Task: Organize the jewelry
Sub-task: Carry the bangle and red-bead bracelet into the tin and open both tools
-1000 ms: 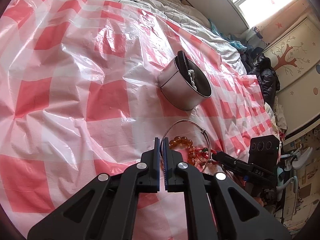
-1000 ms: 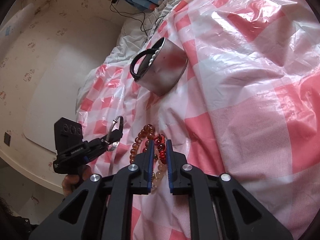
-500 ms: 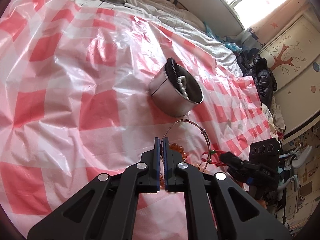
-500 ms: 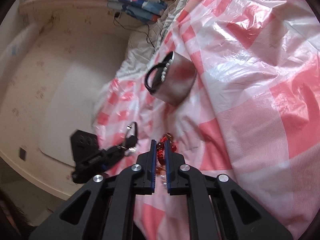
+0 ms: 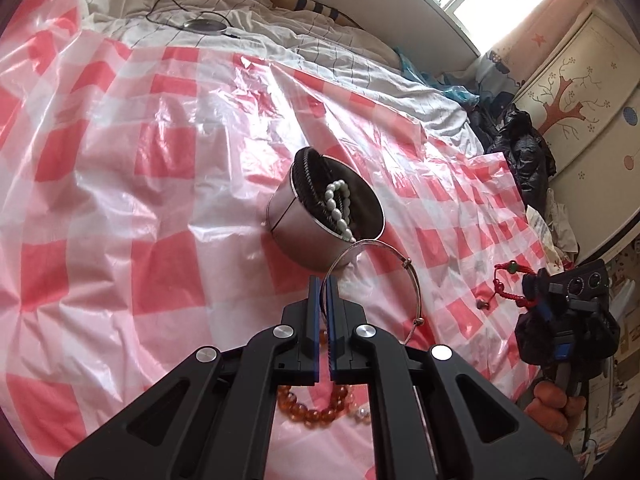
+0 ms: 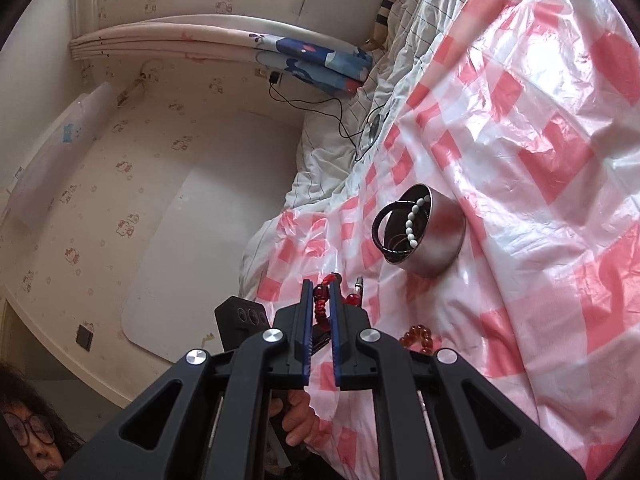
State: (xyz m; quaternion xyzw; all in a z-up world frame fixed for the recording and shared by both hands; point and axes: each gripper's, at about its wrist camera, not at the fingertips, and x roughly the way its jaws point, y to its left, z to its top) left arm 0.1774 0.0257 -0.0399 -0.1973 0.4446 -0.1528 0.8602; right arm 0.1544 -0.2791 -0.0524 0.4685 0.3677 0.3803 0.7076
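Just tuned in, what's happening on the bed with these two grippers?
A person is sorting jewelry into the metal tin on the checked plastic sheet. The left gripper is shut on a silver bangle, held up near the tin. The right gripper is shut on a red cord bracelet, lifted off the sheet. A white bead strand and a black band are in the tin; amber beads lie loose.

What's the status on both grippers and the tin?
Left gripper shut on silver bangle. Right gripper shut on red cord bracelet. Tin open, path clear.
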